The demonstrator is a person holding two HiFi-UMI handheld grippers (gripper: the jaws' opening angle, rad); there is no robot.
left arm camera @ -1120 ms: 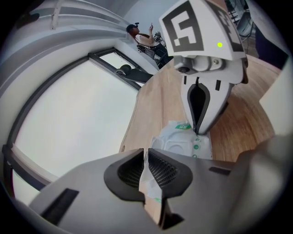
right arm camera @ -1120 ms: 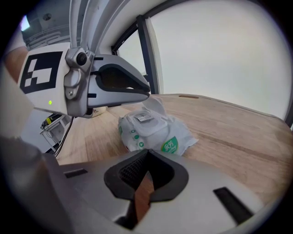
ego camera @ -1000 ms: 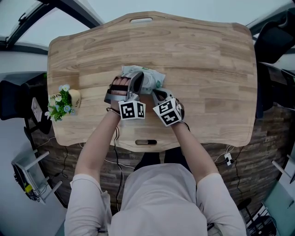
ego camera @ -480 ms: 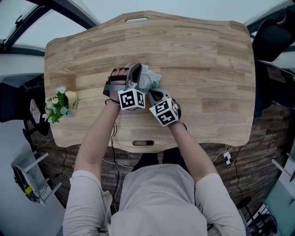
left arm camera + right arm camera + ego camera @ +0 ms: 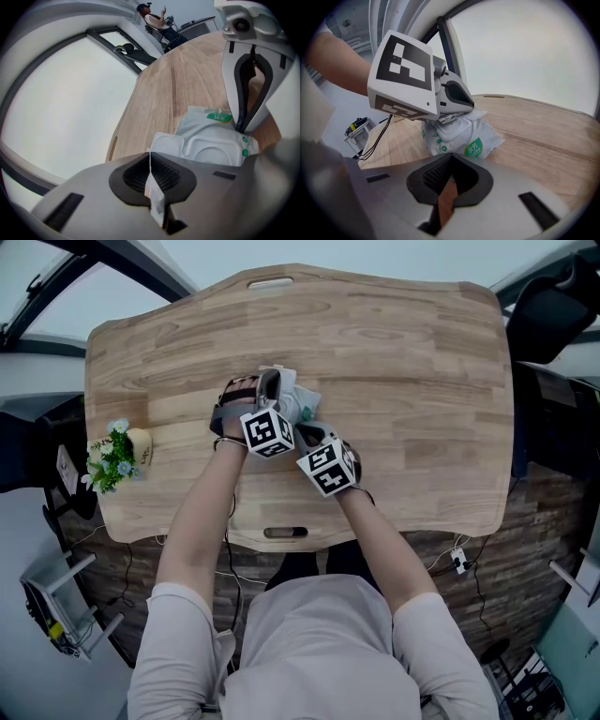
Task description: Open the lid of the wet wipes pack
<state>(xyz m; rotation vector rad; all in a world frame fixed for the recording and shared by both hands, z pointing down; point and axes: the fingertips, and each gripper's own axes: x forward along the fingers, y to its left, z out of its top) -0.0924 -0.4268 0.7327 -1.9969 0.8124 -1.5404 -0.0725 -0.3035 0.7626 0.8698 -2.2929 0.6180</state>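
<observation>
— Where is the pack lying?
— The wipes pack [image 5: 213, 136] is lying on the table [image 5: 187, 79] right ahead of the left gripper [image 5: 151, 164], lid side facing up. Its long axis is running away from those jaws and off to their right, with the green-label end farthest out.
— And the jaws?
— They are pinching a thin white edge of the lid [image 5: 168, 144]. The right gripper [image 5: 449, 164] is sitting a little short of the pack, its jaws pressed together on nothing, and the green label is facing it.
— Room to move?
— Bare wood is stretching ahead of both tools. The table's edge with its slot [image 5: 112, 146] is running along to the left of the left gripper. A potted plant [image 5: 120, 454] is standing well apart on that side.
</observation>
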